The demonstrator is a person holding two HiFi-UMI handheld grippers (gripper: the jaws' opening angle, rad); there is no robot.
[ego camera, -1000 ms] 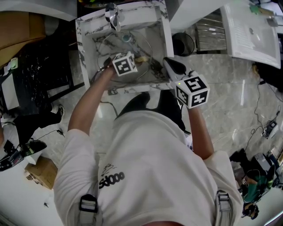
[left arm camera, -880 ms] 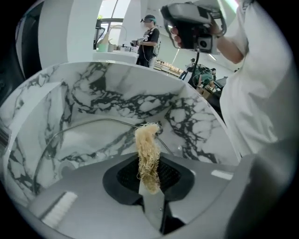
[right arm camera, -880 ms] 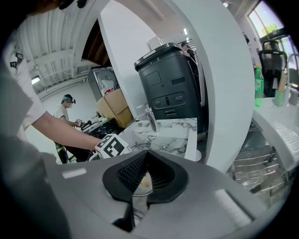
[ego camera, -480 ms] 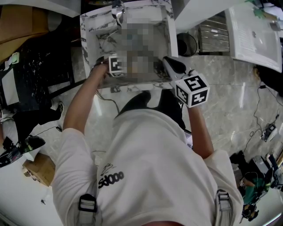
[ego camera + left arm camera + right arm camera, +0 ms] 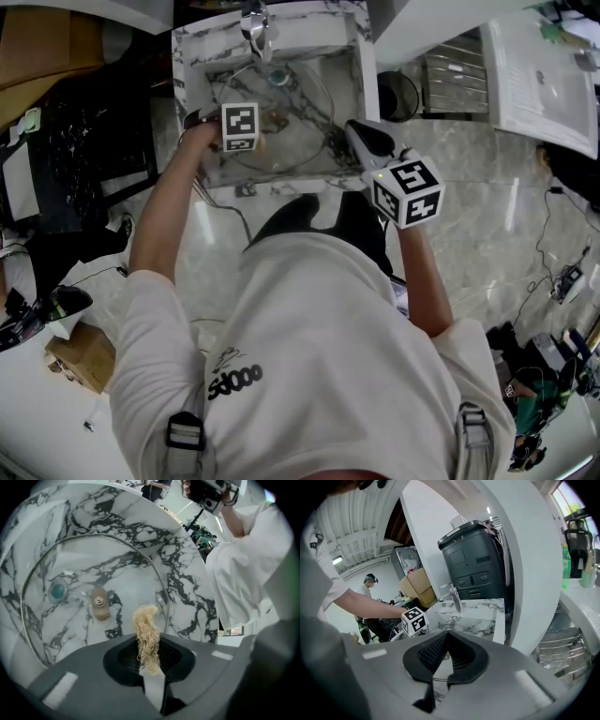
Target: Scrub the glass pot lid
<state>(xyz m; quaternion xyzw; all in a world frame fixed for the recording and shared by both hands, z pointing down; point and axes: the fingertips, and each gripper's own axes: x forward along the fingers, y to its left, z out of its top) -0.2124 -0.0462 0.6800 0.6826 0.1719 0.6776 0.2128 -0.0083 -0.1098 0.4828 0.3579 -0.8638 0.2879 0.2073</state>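
Glass lid (image 5: 110,566) just beyond scrubber (image 5: 146,630) in L gripper (image 5: 149,662).

The white, black-veined marble sink (image 5: 187,573) is polished and glossy. The clear glass pot lid (image 5: 93,564) is smooth, with a thin shiny metal rim. The tan fibrous scrubber (image 5: 146,630) looks coarse and stringy. The left gripper (image 5: 150,667) is matt grey plastic.
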